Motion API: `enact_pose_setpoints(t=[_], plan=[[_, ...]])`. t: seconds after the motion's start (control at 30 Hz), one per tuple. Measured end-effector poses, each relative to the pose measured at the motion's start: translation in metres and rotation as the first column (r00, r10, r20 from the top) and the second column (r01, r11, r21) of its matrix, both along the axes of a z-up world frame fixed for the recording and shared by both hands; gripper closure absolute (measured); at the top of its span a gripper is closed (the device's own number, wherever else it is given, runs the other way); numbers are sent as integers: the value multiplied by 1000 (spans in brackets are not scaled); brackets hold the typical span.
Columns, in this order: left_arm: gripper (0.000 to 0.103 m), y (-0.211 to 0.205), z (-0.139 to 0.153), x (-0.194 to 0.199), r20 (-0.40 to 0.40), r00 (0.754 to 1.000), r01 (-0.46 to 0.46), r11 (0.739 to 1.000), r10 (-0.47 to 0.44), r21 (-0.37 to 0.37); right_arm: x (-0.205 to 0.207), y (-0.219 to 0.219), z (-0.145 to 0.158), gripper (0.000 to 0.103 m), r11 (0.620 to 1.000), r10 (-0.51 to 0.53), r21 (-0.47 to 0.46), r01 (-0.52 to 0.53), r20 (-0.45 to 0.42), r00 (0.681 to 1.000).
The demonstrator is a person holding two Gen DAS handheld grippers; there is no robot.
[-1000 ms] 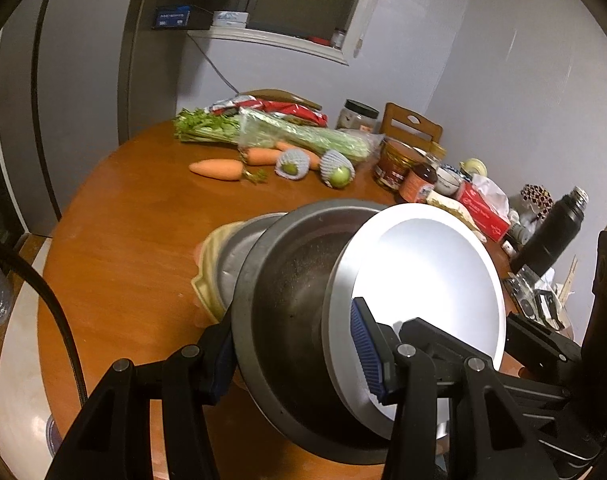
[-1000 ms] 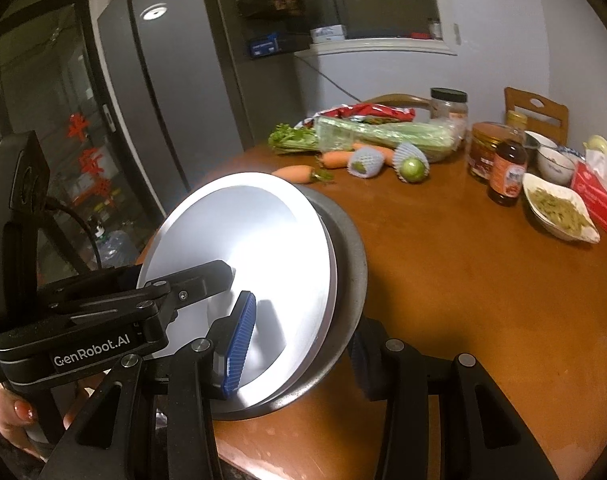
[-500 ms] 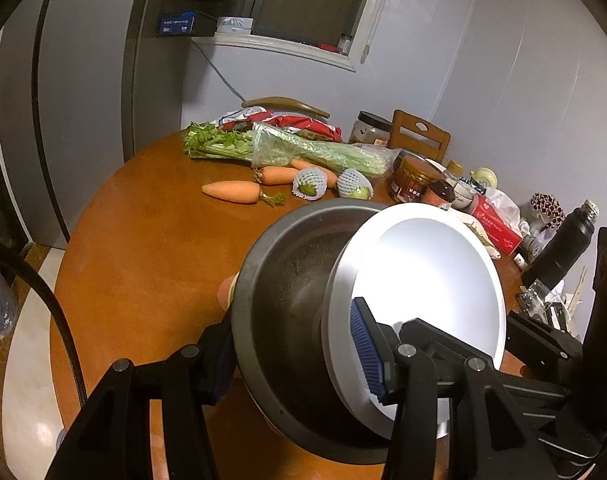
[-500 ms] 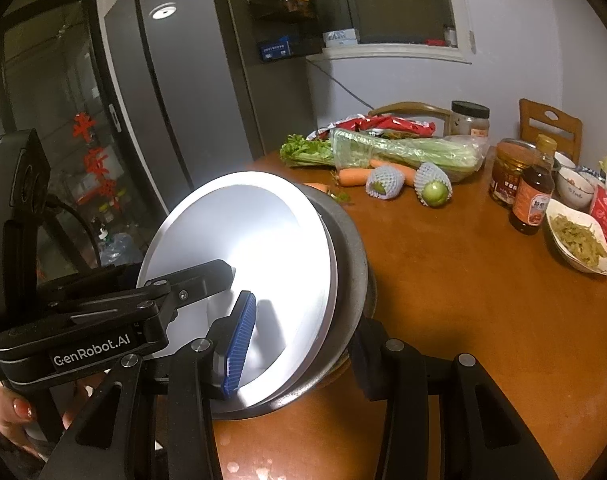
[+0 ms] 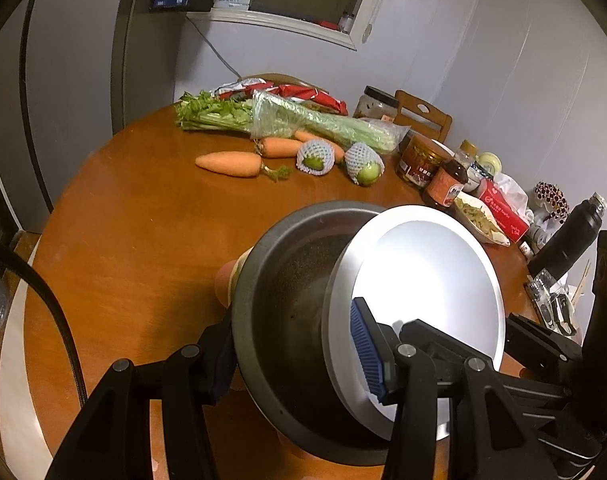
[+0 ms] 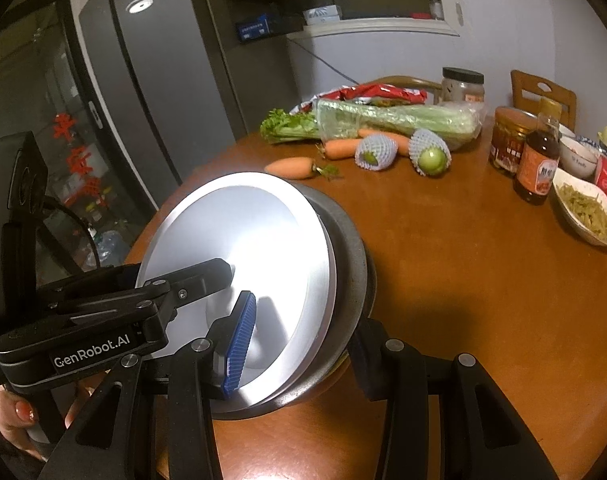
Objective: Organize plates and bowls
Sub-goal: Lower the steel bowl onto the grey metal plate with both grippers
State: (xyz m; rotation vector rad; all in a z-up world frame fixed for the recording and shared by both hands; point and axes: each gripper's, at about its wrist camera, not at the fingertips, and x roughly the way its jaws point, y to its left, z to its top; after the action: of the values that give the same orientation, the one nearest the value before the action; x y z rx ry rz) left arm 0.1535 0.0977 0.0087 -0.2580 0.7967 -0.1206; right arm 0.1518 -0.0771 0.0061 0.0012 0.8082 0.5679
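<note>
Both claws have carried the stack forward over the table (image 5: 135, 248), left gripper (image 5: 299, 356) pinching dark bowl (image 5: 291, 312) and plate (image 5: 431, 280), right gripper (image 6: 299, 344) clamping the same stack, tilted, not yet set down

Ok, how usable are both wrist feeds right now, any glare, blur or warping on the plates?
Left wrist view: the white plate is blown out by glare, the dark bowl stays readable, and the wall lines bend with fisheye. Right wrist view: the same glare on the plate's centre, a finger shadow across it, the fridge dim and curved; no clear motion blur.
</note>
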Motion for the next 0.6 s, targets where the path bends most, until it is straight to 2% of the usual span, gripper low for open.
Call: enact_pose_setpoints(t=[0.13,0.6], plan=[[52,0,-4,1,-2,1000,3,1000,-3,3,2,0,-5,57,1000,-7,2,7,-21,1000],[52,4,-7,1,13,1000,-8,1000,8,19,2,7,-10,57,1000,-13,-5,13,-17,1000]])
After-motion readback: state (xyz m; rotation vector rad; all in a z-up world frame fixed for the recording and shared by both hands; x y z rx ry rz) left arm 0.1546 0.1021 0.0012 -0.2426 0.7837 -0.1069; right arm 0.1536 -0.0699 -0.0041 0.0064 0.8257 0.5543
